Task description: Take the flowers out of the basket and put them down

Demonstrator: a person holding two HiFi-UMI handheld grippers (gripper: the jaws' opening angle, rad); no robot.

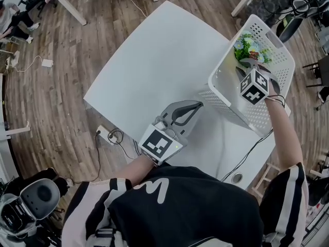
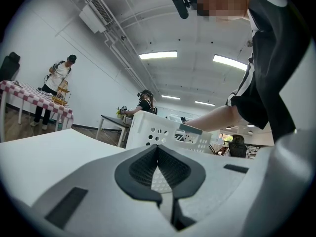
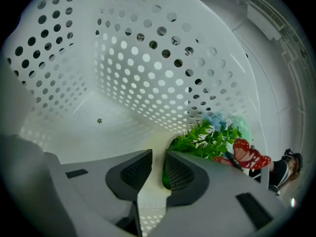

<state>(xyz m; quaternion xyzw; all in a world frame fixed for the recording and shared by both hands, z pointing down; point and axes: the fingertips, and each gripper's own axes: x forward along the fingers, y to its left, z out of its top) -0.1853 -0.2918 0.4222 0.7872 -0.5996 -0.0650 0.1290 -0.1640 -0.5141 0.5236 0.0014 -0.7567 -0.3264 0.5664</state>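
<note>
Left tongs [image 1: 196, 107] [image 2: 158, 148]: clenched, pads tip to tip, nothing between them, only the basket's holes visible through the slit lower down. They sit low over the table [image 1: 149, 66] near its 5 o'clock edge and point at 2 o'clock toward the basket [image 1: 226, 101] [image 2: 163, 131], close to its wall; can't tell if they touch it. The basket is white and perforated, at the table's 3 o'clock side. Right tongs [image 1: 247, 65] [image 3: 158, 155] are inside the basket, released, with a narrow gap between the pads and nothing gripped. Flowers [image 1: 249, 47] [image 3: 211, 138] are in the basket's far corner, at 12 o'clock from the right tongs in head view. In right gripper view they're at 2 o'clock, just beside the right-hand pad, with a red butterfly [image 3: 250, 156] on them.
</note>
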